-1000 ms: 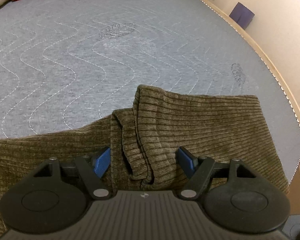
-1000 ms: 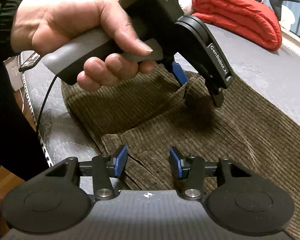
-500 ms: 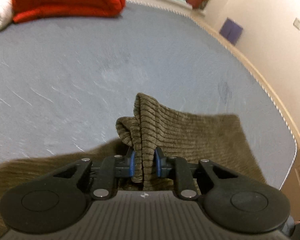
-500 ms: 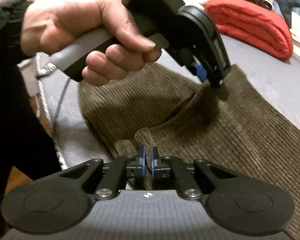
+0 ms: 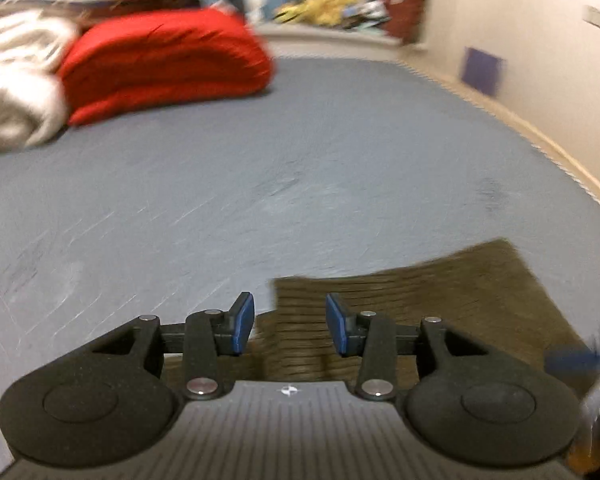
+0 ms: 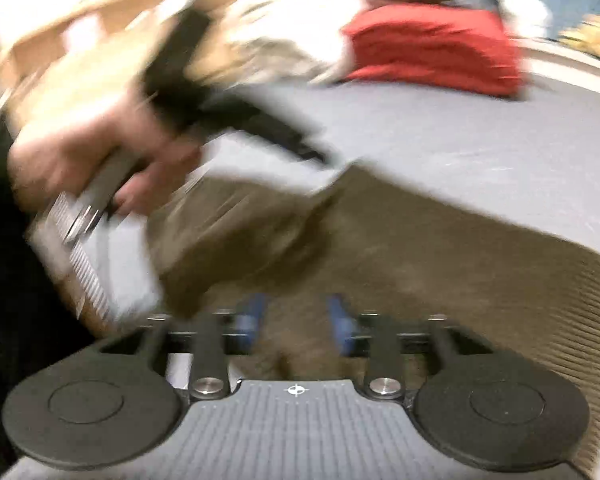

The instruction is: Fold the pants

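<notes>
The olive-brown corduroy pants lie on the grey mattress, folded over; they also show in the right wrist view. My left gripper is open just above the pants' folded edge, holding nothing. My right gripper is open over the cloth, which lies loose between and below its blue pads; the view is blurred. The hand-held left gripper shows in the right wrist view, lifted above the pants. A blurred blue pad of the right gripper shows at the left view's right edge.
A folded red blanket and pale bedding lie at the far end of the mattress. Soft toys sit on a ledge behind. The mattress edge runs along the wall on the right.
Both grippers, shut on folds of the pants half a second ago, have opened and let go. The pants now lie folded over. Both grippers have lifted and tilted up.
</notes>
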`<state>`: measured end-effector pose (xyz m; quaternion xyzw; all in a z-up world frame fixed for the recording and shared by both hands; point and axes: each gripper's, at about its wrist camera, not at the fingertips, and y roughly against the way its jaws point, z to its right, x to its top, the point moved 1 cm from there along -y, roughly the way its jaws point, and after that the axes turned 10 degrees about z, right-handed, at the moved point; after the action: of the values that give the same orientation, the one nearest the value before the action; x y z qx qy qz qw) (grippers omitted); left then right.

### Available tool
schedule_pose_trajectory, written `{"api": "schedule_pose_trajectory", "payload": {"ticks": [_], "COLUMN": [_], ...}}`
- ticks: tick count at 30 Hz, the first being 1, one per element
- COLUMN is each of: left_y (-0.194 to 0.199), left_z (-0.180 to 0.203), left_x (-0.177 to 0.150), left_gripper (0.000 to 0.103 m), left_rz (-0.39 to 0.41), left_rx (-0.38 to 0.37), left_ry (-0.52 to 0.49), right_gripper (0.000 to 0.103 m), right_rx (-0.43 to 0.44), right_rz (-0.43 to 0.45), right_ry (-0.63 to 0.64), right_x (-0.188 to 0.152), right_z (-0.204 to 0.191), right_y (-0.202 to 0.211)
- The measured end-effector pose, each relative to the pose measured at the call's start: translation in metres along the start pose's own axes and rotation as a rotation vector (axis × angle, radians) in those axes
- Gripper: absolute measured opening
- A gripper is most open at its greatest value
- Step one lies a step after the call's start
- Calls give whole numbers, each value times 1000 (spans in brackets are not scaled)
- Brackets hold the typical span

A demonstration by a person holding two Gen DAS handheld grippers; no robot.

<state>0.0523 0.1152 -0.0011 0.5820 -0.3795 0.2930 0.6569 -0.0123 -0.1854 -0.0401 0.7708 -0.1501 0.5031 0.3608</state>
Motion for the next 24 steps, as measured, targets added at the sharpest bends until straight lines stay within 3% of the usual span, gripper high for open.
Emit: {"api": "schedule_pose_trajectory", "payload": {"ticks": [5, 9, 10, 12, 17, 19, 22, 24], "left_y": [-7, -43, -41, -32, -4, -4, -22, -20], "left_z": [35, 45, 45, 51, 59, 61, 59, 65], "left_x": [-26, -68, -72, -68, -58, -67, -91, -96], "left_gripper": [41, 40, 40, 42, 44, 47, 64, 66], "left_rz": [-70, -275, -268, -247, -208, -244, -411, -392], "left_rx": [-107, -43, -41, -42, -119, -164, -264, -259], "left_ry": [-98, -199, -208, -232, -188, -163, -100, -149], "right_gripper": [64, 66, 67, 67, 83, 83, 85, 84], "right_rx": [-341, -522, -549, -582, -562, -543, -538, -530], "right_rz": [37, -17, -37, -57, -103, -125, -125, -125], "right_ry": [-251, -418, -445, -488, -534, -568, -576, -570], "right_x": [-9, -38, -45, -55, -67, -73, -76, -74], "right_z": [69, 115, 123, 132, 137, 140, 143, 142], "right_y": [31, 44, 47, 48, 44, 40, 42, 40]}}
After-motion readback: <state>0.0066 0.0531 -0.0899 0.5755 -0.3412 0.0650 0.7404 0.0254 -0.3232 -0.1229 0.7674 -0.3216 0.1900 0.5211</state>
